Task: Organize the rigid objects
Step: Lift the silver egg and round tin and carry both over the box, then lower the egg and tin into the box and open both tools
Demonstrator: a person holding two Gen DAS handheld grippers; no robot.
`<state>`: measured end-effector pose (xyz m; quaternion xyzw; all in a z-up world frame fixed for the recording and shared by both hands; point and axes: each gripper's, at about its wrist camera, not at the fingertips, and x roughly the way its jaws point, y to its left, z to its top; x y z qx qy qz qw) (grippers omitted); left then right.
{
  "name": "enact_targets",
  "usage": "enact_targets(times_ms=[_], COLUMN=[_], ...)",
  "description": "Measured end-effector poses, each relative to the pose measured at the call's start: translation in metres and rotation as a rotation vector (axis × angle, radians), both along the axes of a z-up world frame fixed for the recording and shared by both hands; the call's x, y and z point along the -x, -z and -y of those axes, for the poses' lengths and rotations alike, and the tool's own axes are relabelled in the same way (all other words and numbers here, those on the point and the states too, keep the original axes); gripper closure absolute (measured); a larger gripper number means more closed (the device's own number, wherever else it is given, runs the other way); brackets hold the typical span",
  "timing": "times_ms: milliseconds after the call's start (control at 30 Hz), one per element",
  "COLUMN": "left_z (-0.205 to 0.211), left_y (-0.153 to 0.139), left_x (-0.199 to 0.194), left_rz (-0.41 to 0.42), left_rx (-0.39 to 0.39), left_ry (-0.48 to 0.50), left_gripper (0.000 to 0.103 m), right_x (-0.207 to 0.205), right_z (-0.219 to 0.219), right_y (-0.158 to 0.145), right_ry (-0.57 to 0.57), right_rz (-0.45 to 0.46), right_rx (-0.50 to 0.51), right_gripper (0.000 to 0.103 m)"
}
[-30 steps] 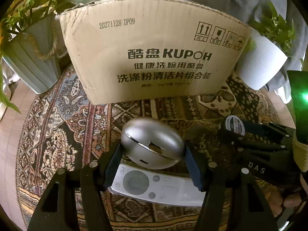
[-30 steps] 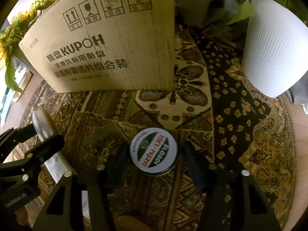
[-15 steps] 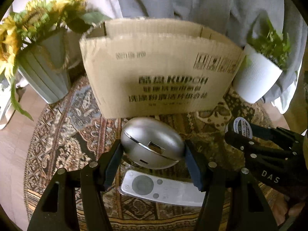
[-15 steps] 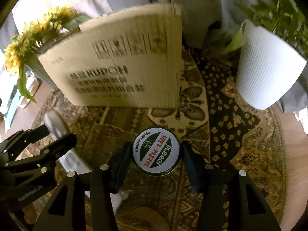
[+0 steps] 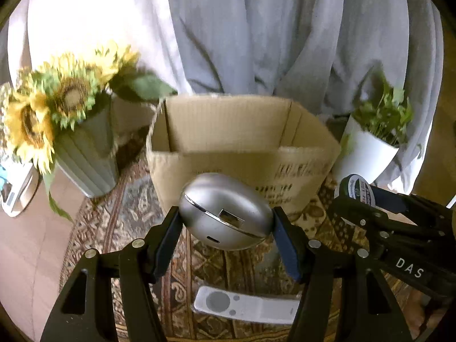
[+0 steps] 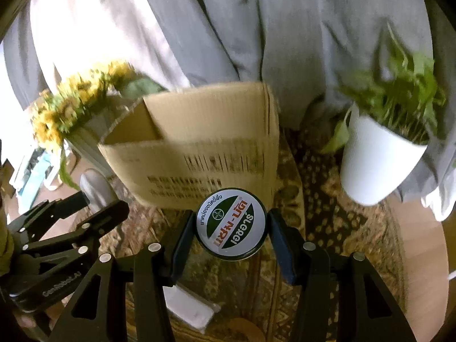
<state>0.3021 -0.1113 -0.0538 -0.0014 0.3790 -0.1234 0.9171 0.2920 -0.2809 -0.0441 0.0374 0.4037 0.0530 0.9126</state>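
- A grey curtain (image 5: 285, 42) hangs across the whole back of both views.
- A patterned rug (image 6: 336, 199) covers the floor and carries everything standing here.
- An open cardboard box (image 5: 228, 125) stands upright on the rug, its top open and its printed side facing the cameras; nothing can be seen inside it from here.
- A ribbed grey vase of sunflowers (image 5: 57, 99) stands just beside the box on the left.
- A white pot with a green plant (image 6: 379, 154) stands on the other side of the box, near it.
- The left tool (image 5: 225, 228) is clamped on a silver egg-shaped case (image 5: 222, 213), both pads pressed to its sides, lifted clear of the rug in front of the box.
- The right tool (image 6: 230, 233) is closed on a round tin (image 6: 230, 223), its green-and-white printed lid facing the camera, also held off the rug before the box.
- A white remote control (image 5: 245, 307) lies flat on the rug below the left tool, apart from it.
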Motion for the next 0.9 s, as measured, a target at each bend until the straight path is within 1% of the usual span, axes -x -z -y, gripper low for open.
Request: enact_targets(times_ms=[233,533,733,900], left_z=[-0.004,-0.003,-0.002,-0.001], left_y=[-0.026,-0.049,-0.055,-0.056], left_x=[-0.01,-0.028,-0.046,-0.062], left_rz=[0.058,0.111,0.109,0.097], left_rx=[0.008,-0.003,0.001,-0.002], left_ry=[0.005,0.011,0.014,0.013], left_gripper=[0.04,0.04,0.04,0.04], right_x=[-0.005,-0.019,-0.034,-0.049], right_z=[-0.004,-0.007,-0.004,-0.004], right_y=[-0.03,-0.054,-0.063,-0.063], right_ry=[0.005,0.011,0.011,0.012], right_rz=[0.083,0.145,0.159,0.155], right_rx=[-0.006,-0.014,-0.016,-0.013], right_gripper=[0.05,0.05,0.05,0.05])
